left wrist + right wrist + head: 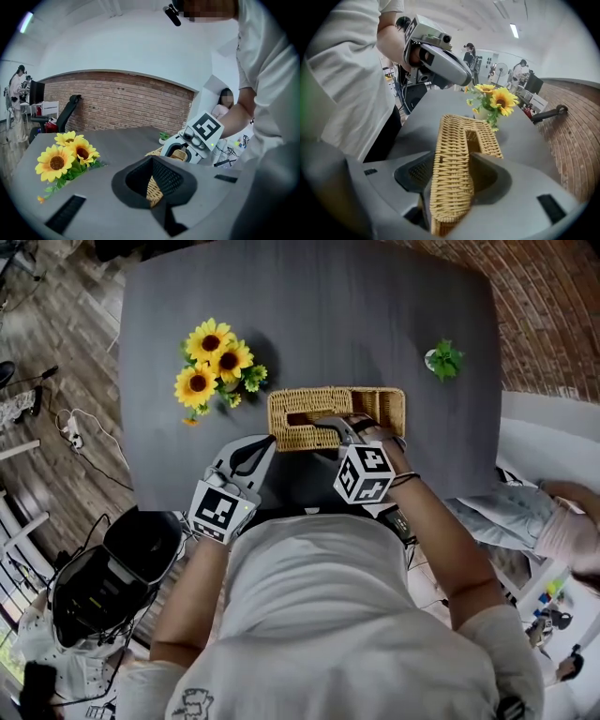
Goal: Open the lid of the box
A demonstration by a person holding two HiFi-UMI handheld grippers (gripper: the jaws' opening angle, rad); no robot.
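As the head view reads it, the job's part done: the wicker box (392, 411) sits mid-frame on the tabletop (319, 315) with its right end showing open, and the lid (305, 404) is not yet clear of it. Right hand-held gripper (336, 427) is at the lid, left hand-held gripper (262, 448) at the box's lower-left corner. Count: one box, one lid, two hand-held grippers, three sunflowers (214, 360) upper left, one small green plant (443, 360) upper right.

Left gripper view: jaws nearly together, clamped on a wicker corner of the box, centre-bottom of frame.

Right gripper view: jaws wide, pads bearing on both sides of the lid's near end. Lid looks tilted up. Left to do, my read: swing it fully off.
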